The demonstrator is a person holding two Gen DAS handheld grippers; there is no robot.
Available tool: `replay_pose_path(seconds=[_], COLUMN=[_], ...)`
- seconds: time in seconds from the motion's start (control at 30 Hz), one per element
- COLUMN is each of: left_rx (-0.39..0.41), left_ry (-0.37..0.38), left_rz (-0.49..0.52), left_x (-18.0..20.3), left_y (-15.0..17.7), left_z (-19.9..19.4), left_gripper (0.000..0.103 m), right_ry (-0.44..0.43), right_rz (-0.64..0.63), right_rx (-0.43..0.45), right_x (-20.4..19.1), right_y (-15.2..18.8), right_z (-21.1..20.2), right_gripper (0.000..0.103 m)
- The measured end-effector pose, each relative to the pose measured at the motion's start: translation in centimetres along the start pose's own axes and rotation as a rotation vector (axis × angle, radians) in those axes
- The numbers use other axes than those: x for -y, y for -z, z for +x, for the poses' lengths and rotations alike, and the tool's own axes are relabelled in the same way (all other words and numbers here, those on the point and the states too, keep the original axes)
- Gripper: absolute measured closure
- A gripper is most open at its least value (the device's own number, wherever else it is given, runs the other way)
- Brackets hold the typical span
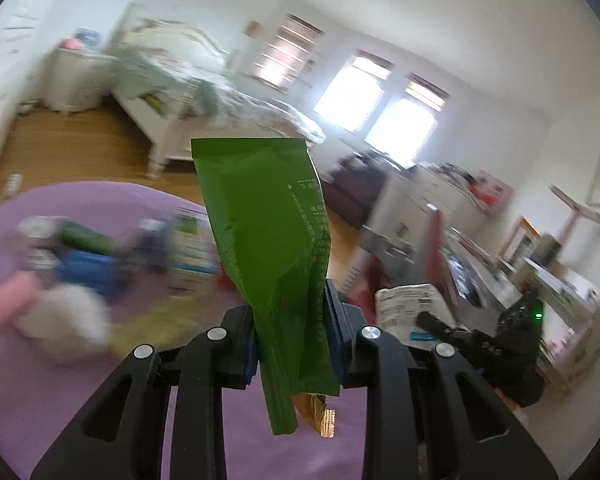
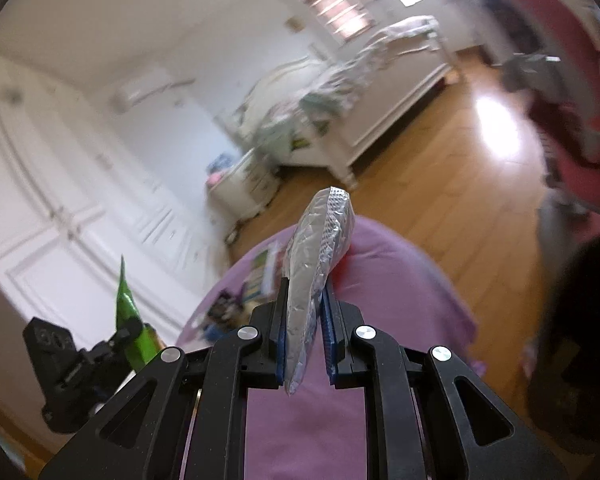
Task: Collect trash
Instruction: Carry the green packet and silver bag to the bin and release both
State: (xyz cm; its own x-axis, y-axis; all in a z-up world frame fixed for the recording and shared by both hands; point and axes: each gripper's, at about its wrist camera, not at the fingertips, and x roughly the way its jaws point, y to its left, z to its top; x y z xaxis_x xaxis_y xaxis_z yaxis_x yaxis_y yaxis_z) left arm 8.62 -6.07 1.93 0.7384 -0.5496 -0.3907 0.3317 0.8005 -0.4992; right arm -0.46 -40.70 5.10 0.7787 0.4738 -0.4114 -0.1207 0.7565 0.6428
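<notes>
Both hands are loaded and lifted above the purple rug (image 1: pixel 100 400), so the step in hand looks like carrying two pieces of trash to wherever they get dumped; no bin shows in either view. The left gripper (image 1: pixel 292 344) has its fingers closed on a green wrapper (image 1: pixel 260 220), and the right gripper (image 2: pixel 304 332) has its fingers closed on a silver foil packet (image 2: pixel 320 248).

To carry well, keep both grips firm and move smoothly. The wrapper is pinched low down, with most of its length standing free beyond the fingers, so a fast swing could make it flap or slip. A small gold foil scrap (image 1: pixel 320 416) pokes out under the wrapper's near end; I cannot tell whether the fingers hold it, so it may drop.

The wrapper's long axis runs along the fingers, its wide flat end pointing to about 11 o'clock in the left view, its narrow crumpled end toward the camera. The packet also lies lengthwise between its fingers, edge-on, tip leaning toward 1 o'clock. Blurred clutter (image 1: pixel 80 272) sits on the rug at 9 o'clock.
</notes>
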Motion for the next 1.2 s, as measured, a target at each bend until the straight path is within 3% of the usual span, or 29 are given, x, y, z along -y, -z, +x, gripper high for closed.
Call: replay_pose_path(seconds=[0.13, 0.27, 0.33, 0.53, 0.63, 0.73, 0.83, 0.9, 0.97, 1.07, 1.13, 1.2], left_rx=[-0.084, -0.141, -0.141, -0.159, -0.229, -0.280, -0.305, -0.299, -0.288, -0.299, -0.292, -0.289], left_ry=[0.119, 0.143, 0.103, -0.128, -0.246, -0.318, -0.350, -0.421, -0.448, -0.521, -0.564, -0.595], left_rz=[-0.001, -0.001, 0.009, -0.009, -0.026, -0.038, -0.045, -0.028, 0.005, 0.064, 0.097, 0.105], left_x=[3.5, 5.7, 5.4, 0.1, -3.9, -6.3, -7.3, -7.5, -7.6, -7.2, -7.4, -7.8], left_y=[1.2, 2.7, 2.7, 2.7, 3.9, 5.0, 5.1, 4.3, 3.7, 3.1, 3.1, 3.3], left_z=[5.1, 8.2, 8.7, 7.3, 7.0, 6.6, 6.6, 6.9, 7.5, 9.0, 9.4, 9.3], left_gripper=[0.075, 0.075, 0.075, 0.072, 0.070, 0.067, 0.052, 0.020, 0.014, 0.014, 0.020, 0.060], right_ry=[0.066, 0.106, 0.113, 0.070, 0.048, 0.037, 0.036, 0.040, 0.043, 0.044, 0.045, 0.044], right_rz=[0.071, 0.112, 0.126, 0.141, 0.145, 0.138, 0.140, 0.139, 0.140, 0.145, 0.143, 0.139], right_rx=[0.066, 0.098, 0.099, 0.025, -0.012, -0.035, -0.043, -0.042, -0.041, -0.039, -0.039, -0.038], right_x=[5.7, 9.6, 11.2, 12.2, 11.7, 11.3, 11.3, 11.3, 11.3, 11.2, 11.2, 11.1], right_y=[-0.4, -0.1, 0.4, 2.5, 3.3, 3.8, 3.7, 3.7, 3.3, 3.3, 3.3, 3.5], right_z=[-4.5, -7.6, -8.7, -6.9, -4.9, -3.9, -3.8, -3.9, -4.1, -4.4, -4.6, -4.8], right_gripper=[0.088, 0.088, 0.088, 0.088, 0.088, 0.088, 0.088, 0.088, 0.088, 0.088, 0.088, 0.088])
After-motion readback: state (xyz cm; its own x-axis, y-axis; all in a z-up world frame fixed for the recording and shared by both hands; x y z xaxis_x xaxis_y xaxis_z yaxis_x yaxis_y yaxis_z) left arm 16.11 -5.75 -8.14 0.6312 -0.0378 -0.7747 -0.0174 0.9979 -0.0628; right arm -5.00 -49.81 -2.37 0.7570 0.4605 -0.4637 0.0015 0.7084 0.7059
